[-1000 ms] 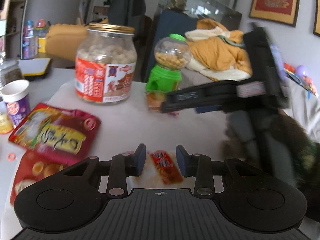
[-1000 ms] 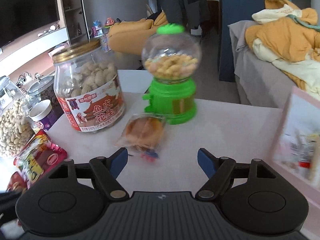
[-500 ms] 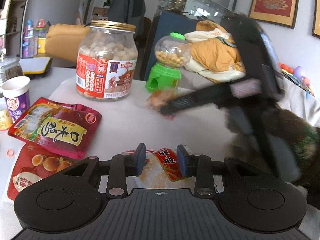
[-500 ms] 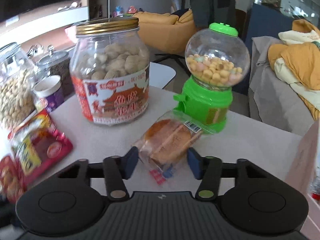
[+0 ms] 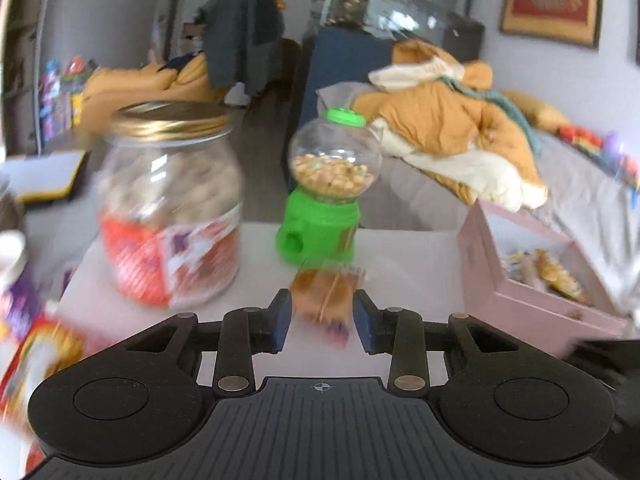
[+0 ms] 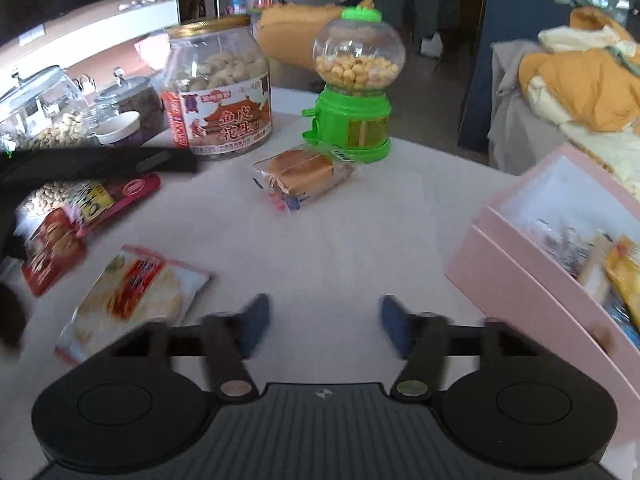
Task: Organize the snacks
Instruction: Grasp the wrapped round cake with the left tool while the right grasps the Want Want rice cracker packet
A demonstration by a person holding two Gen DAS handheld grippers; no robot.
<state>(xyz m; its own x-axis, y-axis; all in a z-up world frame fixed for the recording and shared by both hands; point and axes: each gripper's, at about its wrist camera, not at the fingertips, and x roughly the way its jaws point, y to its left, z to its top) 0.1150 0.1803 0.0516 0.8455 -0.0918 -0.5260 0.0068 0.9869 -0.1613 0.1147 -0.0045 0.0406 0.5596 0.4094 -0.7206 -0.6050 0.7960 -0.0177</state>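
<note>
Several snacks already in pink box (image 6: 520,276) at right; more left on table (image 6: 340,248). Wrapped bread (image 6: 304,176) lies far centre, just near green candy dispenser (image 6: 354,92). Rice-cracker packet (image 6: 132,292) near left; red pouches (image 6: 80,208) further left. Right gripper (image 6: 322,326) empty, jaws opening over bare table. Left gripper (image 5: 320,322) partly apart, bread framed between fingers, contact unclear through blur. Task judged partway.
</note>
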